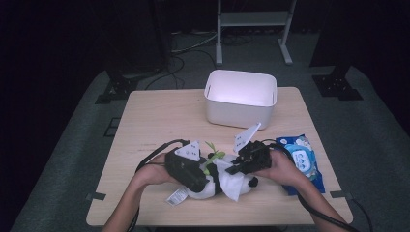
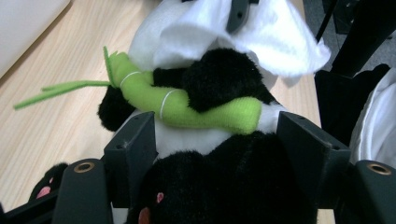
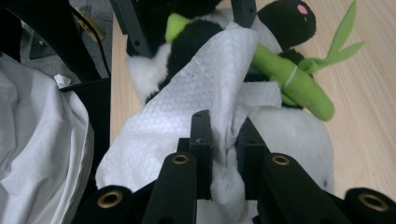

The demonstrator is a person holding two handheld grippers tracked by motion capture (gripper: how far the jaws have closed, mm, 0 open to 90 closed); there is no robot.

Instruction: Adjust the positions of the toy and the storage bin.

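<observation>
Panda plush toy (image 1: 220, 182), black and white with a green bamboo stalk (image 2: 187, 105) sewn between its paws, lies on its side near the front edge of a light wooden table (image 1: 159, 121), between a person's two hands. The left gripper (image 1: 193, 175) clasps the toy's body, a black jaw pressed into the fur on either side. The right gripper (image 1: 237, 168) pinches a white wet wipe (image 3: 187, 121), its jaws nearly closed on a fold of the sheet, and the wipe is draped over the panda's belly and arm. A blue packet of wipes (image 1: 300, 162) lies just beside the right hand, and a white bin (image 1: 240, 98) stands farther back on the table. The step in hand looks like wiping the toy clean while it is held steady. Next, the right gripper likely needs to drag the wipe across the fur without letting it slip, while the left keeps its hold so the soft toy does not roll.
</observation>
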